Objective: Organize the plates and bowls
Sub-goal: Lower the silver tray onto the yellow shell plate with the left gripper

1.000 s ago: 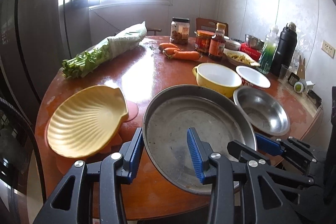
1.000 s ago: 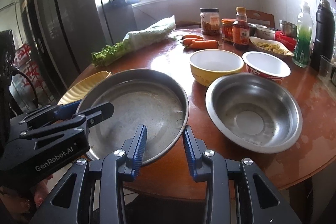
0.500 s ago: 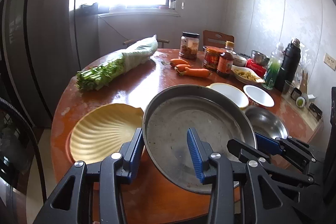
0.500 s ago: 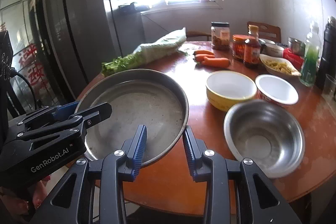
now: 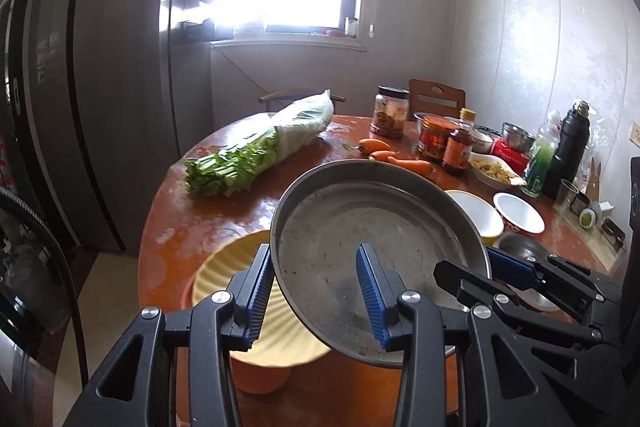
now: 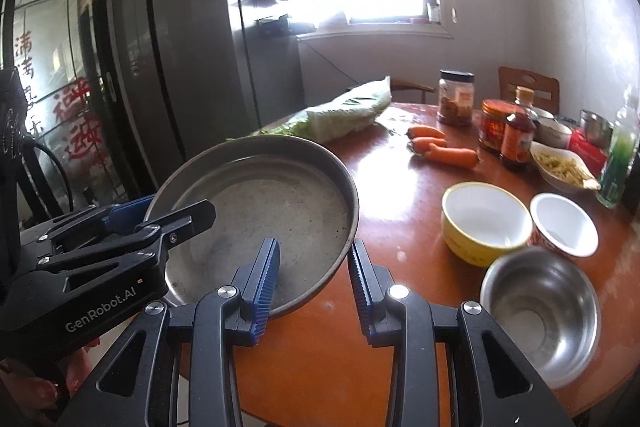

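The large round steel pan [image 5: 372, 227] is held up off the round reddish-brown tabletop [image 6: 400, 187], tilted, its dull grey bottom bare apart from some specks. The left hand-held gripper [image 5: 316, 291] is clamped over the pan's near-left rim, one blue ribbed finger outside the wall and one inside. The right hand-held gripper [image 6: 312, 279] is clamped over the rim at the pan's near-right edge in the same way.

From the right wrist view, the yellow bowl with a white inside [image 6: 486, 223] sits at about three o'clock from the pan and holds nothing. The white bowl with a red patterned outside [image 6: 564, 225] stands just beside it, also with nothing in it. The small steel bowl [image 6: 540, 315] lies at four o'clock, near the tabletop's edge, bare inside. A white oblong dish [image 6: 564, 167] further back holds pale yellowish food.

In the left wrist view, the yellow scallop-shaped plate [image 5: 240, 267] lies on the tabletop at about eight o'clock below the pan, partly hidden by it.
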`<state>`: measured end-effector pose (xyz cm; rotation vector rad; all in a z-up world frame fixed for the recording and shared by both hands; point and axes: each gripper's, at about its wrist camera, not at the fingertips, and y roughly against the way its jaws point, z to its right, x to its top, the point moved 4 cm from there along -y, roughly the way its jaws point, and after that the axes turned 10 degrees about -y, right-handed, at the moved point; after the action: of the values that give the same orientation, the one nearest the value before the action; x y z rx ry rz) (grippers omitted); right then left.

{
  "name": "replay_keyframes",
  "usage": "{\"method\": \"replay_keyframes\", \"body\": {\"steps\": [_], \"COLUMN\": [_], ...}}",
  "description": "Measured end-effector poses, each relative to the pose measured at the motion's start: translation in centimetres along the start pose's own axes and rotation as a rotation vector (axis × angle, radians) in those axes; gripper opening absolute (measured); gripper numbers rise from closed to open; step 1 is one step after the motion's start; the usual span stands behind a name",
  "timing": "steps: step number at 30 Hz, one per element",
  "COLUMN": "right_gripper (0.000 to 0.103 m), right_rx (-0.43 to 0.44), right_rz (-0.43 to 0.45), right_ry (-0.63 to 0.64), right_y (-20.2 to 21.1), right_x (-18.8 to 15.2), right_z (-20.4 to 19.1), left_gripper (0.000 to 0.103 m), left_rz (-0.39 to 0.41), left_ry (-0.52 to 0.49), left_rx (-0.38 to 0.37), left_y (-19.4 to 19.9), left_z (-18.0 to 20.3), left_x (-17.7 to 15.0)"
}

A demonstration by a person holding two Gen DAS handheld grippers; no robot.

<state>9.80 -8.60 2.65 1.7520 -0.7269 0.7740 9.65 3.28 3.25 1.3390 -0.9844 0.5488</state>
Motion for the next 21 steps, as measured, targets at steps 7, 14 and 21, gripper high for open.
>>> {"method": "replay_keyframes", "body": {"steps": [7,14,21], "right_gripper": [0.036,0.036,0.036], "right_rx": [0.033,0.062,0.072], "right_rz": [0.0,0.012,-0.009], "right_ry": [0.023,0.051,0.077], "right_y": [-1.8,-3.0,-4.8], "right_x": [1.3,2.9,3.0], "right_z": [-1.9,-4.0,-5.2], "left_gripper": [0.042,0.042,0.042], "left_rz": [0.0,0.011,-0.012], "left_ry": [0.011,0.018,0.044], "left_rx": [0.046,0.077,0.083], "left_y": [-0.3,-0.4,-1.5], "left_z": [-2.5,-4.5,-6.1], "left_x": [0.5,1.2,0.5]}}
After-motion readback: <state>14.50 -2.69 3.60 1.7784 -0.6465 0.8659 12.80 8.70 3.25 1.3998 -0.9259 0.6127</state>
